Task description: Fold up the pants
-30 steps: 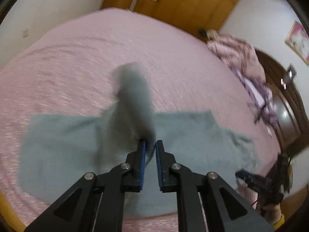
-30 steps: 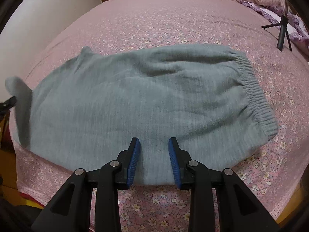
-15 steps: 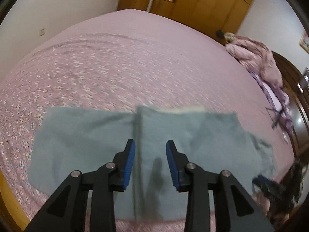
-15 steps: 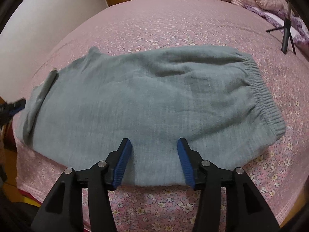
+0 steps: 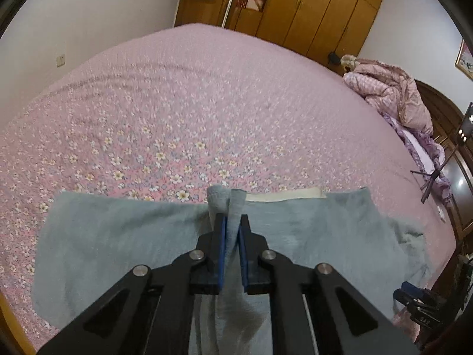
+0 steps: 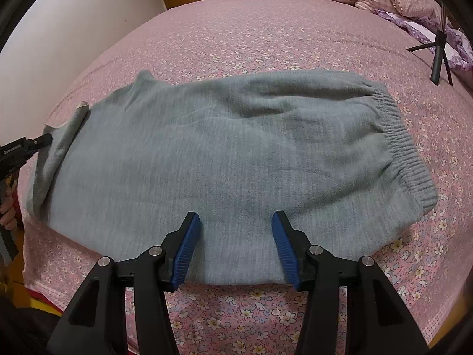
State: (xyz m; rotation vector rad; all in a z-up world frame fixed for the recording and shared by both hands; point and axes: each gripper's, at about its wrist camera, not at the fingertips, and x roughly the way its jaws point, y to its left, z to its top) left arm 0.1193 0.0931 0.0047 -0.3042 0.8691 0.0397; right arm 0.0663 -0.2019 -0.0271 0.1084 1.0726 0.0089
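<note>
The bed (image 6: 266, 29), under a pink floral sheet, fills a bedroom with wooden wardrobes (image 5: 310, 9) and a bundled quilt (image 5: 390, 94) at the far side. On its near edge lie the grey-green sweatpants (image 6: 230, 153), apparently folded leg over leg, waistband to the right; a crosswise fold seems left. The left gripper (image 5: 232, 236) pinches the cuff end; the right gripper (image 6: 235, 245) hovers, fingers apart.
</note>
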